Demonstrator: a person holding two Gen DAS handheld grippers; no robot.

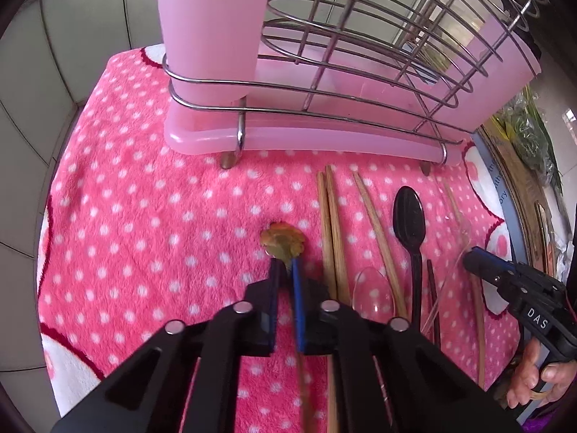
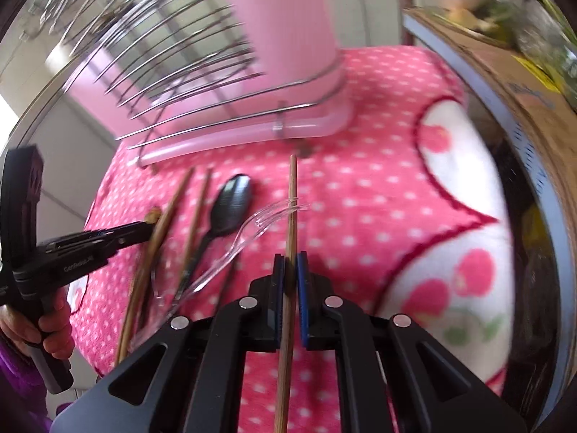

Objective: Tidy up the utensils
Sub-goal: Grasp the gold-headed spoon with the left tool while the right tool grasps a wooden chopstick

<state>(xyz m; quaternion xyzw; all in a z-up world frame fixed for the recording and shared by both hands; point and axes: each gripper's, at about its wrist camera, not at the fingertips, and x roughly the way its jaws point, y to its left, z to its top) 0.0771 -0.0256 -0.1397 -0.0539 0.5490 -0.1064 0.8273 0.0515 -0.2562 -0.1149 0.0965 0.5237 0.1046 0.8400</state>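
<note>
My left gripper (image 1: 285, 265) is shut on the thin handle of a gold spoon (image 1: 283, 243), whose bowl sticks out past the fingertips over the pink dotted towel (image 1: 144, 198). My right gripper (image 2: 290, 258) is shut on a single wooden chopstick (image 2: 293, 195) that points toward the pink wire utensil rack (image 2: 230, 115). On the towel lie more wooden chopsticks (image 1: 333, 231), a black plastic spoon (image 1: 409, 223), a clear plastic spoon (image 1: 373, 292) and a clear plastic fork (image 2: 267, 216). The rack (image 1: 324, 72) stands at the towel's far end.
Grey tiled surface (image 1: 54, 90) lies left of the towel. A cardboard box (image 2: 505, 72) with greens on it borders the towel on the right. The right gripper also shows in the left wrist view (image 1: 468, 258), and the left gripper in the right wrist view (image 2: 148, 229).
</note>
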